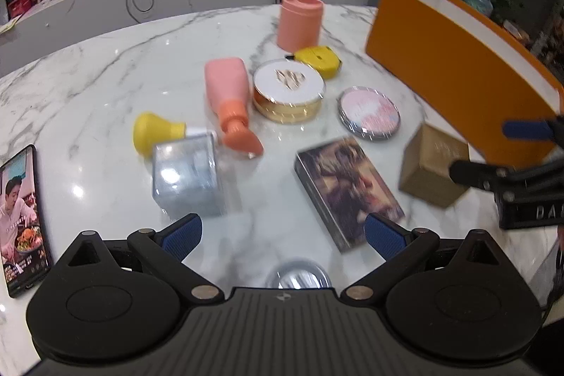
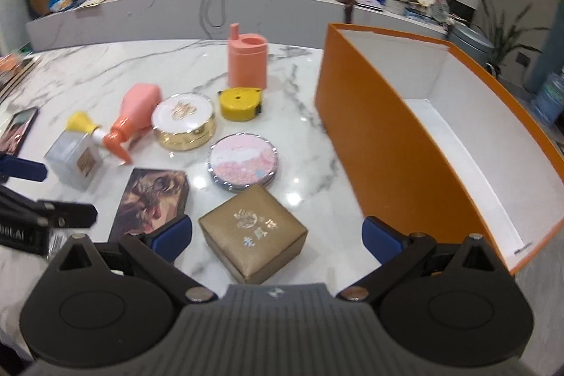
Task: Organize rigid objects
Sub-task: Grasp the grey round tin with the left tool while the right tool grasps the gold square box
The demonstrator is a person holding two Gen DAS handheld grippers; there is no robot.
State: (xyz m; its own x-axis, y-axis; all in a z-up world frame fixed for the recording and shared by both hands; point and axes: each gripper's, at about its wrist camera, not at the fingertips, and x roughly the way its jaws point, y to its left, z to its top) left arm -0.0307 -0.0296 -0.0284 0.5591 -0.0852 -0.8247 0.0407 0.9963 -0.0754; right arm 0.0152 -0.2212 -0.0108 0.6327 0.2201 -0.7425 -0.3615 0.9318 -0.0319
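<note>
A: Task item: tan square gift box with silver print, on the white marble worktop, between the wide-open jaws of the right gripper, untouched. Left gripper?

B: Jaws wide, empty, above a dark picture-printed flat box; a silvery round thing below is cut off. Open orange cardboard box, white inside, just right; pink round compact mirror behind

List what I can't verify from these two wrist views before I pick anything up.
- Round silver object: left wrist view, mostly hidden behind the left gripper body.
- Orange cardboard box interior: right wrist view, near-side floor hidden by its own wall.
- Silver-grey cube box: left wrist view, motion-blurred, label unreadable.
</note>
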